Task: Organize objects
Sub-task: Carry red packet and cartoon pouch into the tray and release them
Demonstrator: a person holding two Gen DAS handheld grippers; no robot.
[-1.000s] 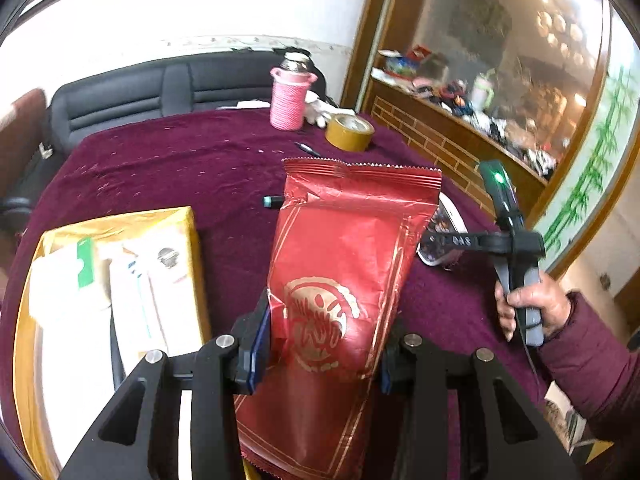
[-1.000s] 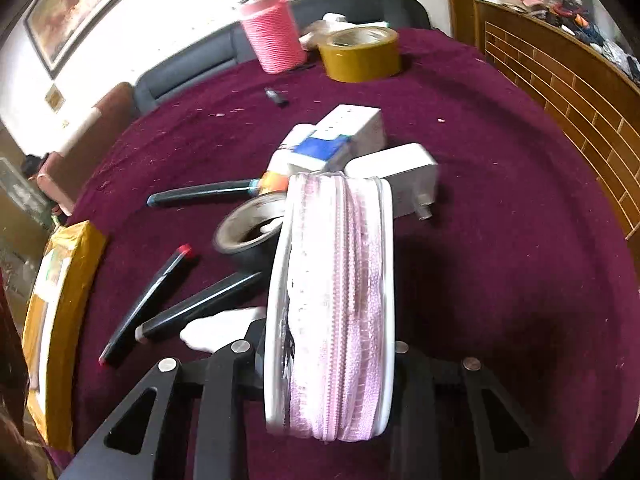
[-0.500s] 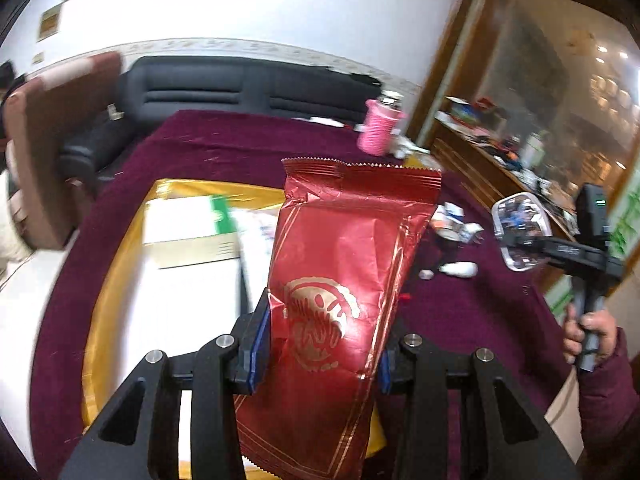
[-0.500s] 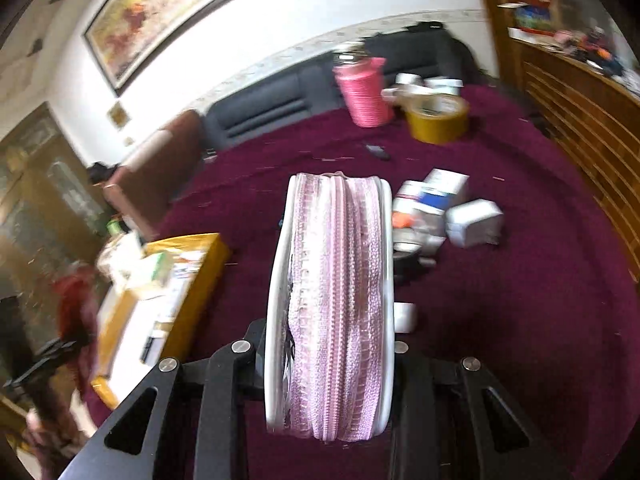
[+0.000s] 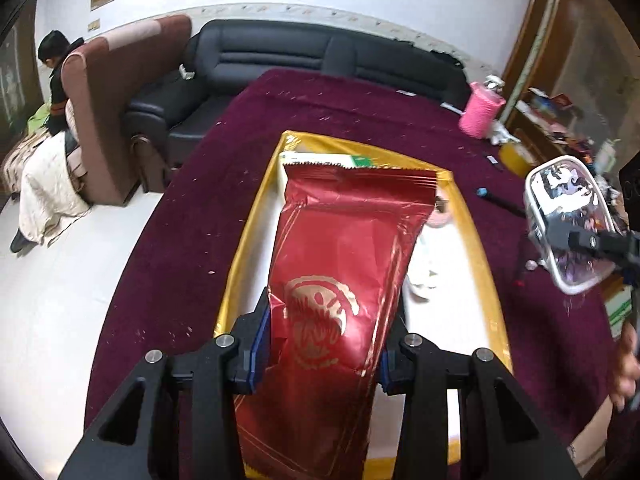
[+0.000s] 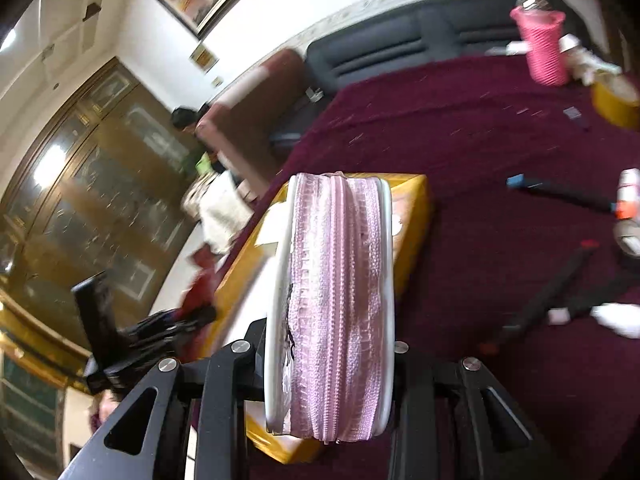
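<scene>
My left gripper (image 5: 322,344) is shut on a red foil packet (image 5: 340,280) with a gold emblem and holds it above the gold box (image 5: 248,248). The box holds a white-and-green carton (image 5: 320,159) and other white items. My right gripper (image 6: 330,354) is shut on a pink zippered pouch (image 6: 336,300) with clear printed sides. It also shows in the left wrist view (image 5: 568,224), held above the table to the right of the box. The gold box (image 6: 412,216) sits behind the pouch in the right wrist view.
The table has a maroon cloth (image 5: 320,108). On it are a pink knitted bottle (image 5: 480,110), a yellow tape roll (image 6: 616,104), dark pens (image 6: 560,284) and small white items (image 6: 616,312). A black sofa (image 5: 300,60) and a brown armchair (image 5: 116,100) stand beyond the table.
Both grippers have swung left over the table. The left one now holds the packet directly above the gold box. The right one has carried the pouch from the pens towards the box.
</scene>
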